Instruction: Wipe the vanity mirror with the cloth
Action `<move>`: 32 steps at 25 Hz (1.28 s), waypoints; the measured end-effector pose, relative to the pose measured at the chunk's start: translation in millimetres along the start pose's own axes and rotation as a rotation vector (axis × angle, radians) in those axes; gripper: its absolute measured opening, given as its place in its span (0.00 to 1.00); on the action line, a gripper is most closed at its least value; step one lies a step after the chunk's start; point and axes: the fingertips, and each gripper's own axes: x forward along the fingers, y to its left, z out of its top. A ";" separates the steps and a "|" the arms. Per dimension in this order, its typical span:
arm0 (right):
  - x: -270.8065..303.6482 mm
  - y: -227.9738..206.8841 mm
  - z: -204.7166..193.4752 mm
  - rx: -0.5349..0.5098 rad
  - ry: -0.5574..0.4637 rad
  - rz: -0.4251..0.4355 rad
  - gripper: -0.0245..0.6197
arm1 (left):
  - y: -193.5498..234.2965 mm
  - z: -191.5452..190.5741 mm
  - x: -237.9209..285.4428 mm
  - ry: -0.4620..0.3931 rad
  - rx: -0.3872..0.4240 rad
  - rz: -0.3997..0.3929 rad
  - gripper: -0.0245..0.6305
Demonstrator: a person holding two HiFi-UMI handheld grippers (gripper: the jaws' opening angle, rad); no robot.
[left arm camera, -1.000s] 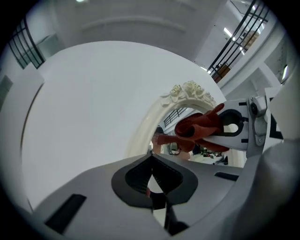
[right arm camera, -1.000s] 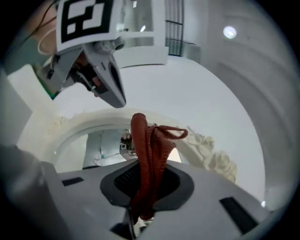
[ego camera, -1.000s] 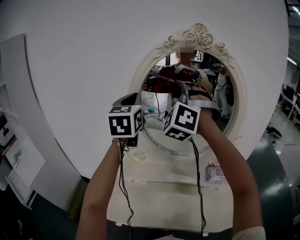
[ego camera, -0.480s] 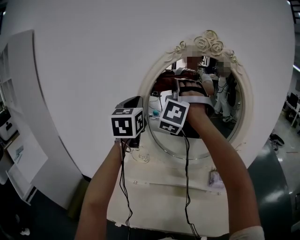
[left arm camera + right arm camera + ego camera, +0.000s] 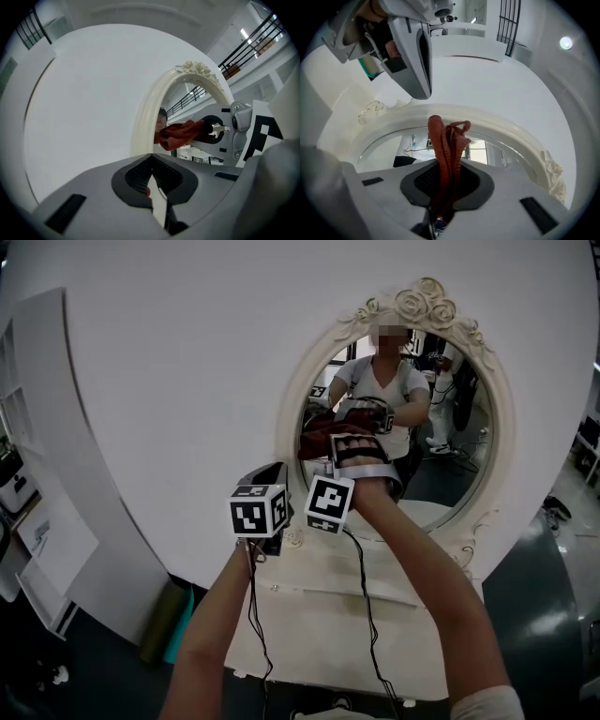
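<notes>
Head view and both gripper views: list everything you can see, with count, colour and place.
vanity mirror: one, cream rose-carved oval frame, straight ahead
wall panel: one, white, round, behind the mirror
vanity table: one, cream, under the mirror
cloth: one, rust red, at the mirror's lower left
left gripper: one, grey, jaws together, beside the frame's lower left
right gripper: one, grey, shut on the cloth
forearms: two, bare, below the grippers
</notes>
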 end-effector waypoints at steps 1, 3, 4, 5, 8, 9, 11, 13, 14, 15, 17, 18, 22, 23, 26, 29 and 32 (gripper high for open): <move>1.3 15.1 1.9 -0.005 -0.002 0.021 0.14 | 0.8 -15.0 0.1 0.018 0.000 0.000 0.05; 3.4 46.3 3.7 -0.013 -0.002 0.065 0.14 | 1.0 -46.5 -0.5 0.058 0.000 -0.008 0.05; 4.1 62.3 3.5 -0.019 0.002 0.088 0.14 | 0.3 -62.8 -1.2 0.080 -0.003 -0.015 0.05; 4.5 78.7 2.7 -0.025 0.006 0.112 0.14 | -0.6 -79.0 -2.2 0.101 -0.009 -0.023 0.05; 3.9 126.8 -1.4 -0.050 0.017 0.181 0.14 | -4.3 -122.5 -6.3 0.152 -0.039 -0.039 0.05; 3.6 141.8 -2.7 -0.058 0.019 0.203 0.14 | -5.8 -134.5 -7.5 0.165 -0.051 -0.042 0.05; 2.9 169.9 -5.7 -0.067 0.027 0.250 0.14 | -9.5 -155.6 -9.1 0.191 -0.071 -0.045 0.05; 1.6 194.1 -8.9 -0.066 0.038 0.293 0.14 | -14.1 -173.4 -9.9 0.217 -0.083 -0.047 0.05; 0.8 203.5 -10.6 -0.067 0.043 0.309 0.14 | -16.4 -180.4 -10.0 0.228 -0.086 -0.048 0.05; -0.1 210.7 -12.3 -0.067 0.048 0.320 0.14 | -18.6 -185.5 -10.0 0.236 -0.088 -0.049 0.05; -2.9 217.2 -15.5 -0.058 0.050 0.332 0.14 | -22.6 -188.7 -8.8 0.240 -0.088 -0.052 0.05; -5.2 216.0 -16.8 -0.047 0.045 0.331 0.14 | -24.4 -185.9 -7.5 0.234 -0.088 -0.053 0.05; -18.9 174.1 -24.5 0.015 0.007 0.270 0.14 | -32.9 -140.9 1.1 0.164 -0.071 -0.060 0.05; -22.7 153.7 -29.1 0.029 0.001 0.236 0.14 | -37.0 -122.9 3.8 0.141 -0.054 -0.063 0.05; -32.5 75.4 -52.7 0.066 0.009 0.104 0.14 | -52.2 -56.3 11.8 0.053 0.046 -0.070 0.05; -42.1 -17.7 -84.1 0.087 0.048 -0.061 0.14 | -67.6 19.6 19.4 -0.036 0.112 -0.078 0.05; -57.3 -104.7 -110.4 0.108 0.085 -0.217 0.14 | -84.2 88.1 23.5 -0.106 0.127 -0.082 0.05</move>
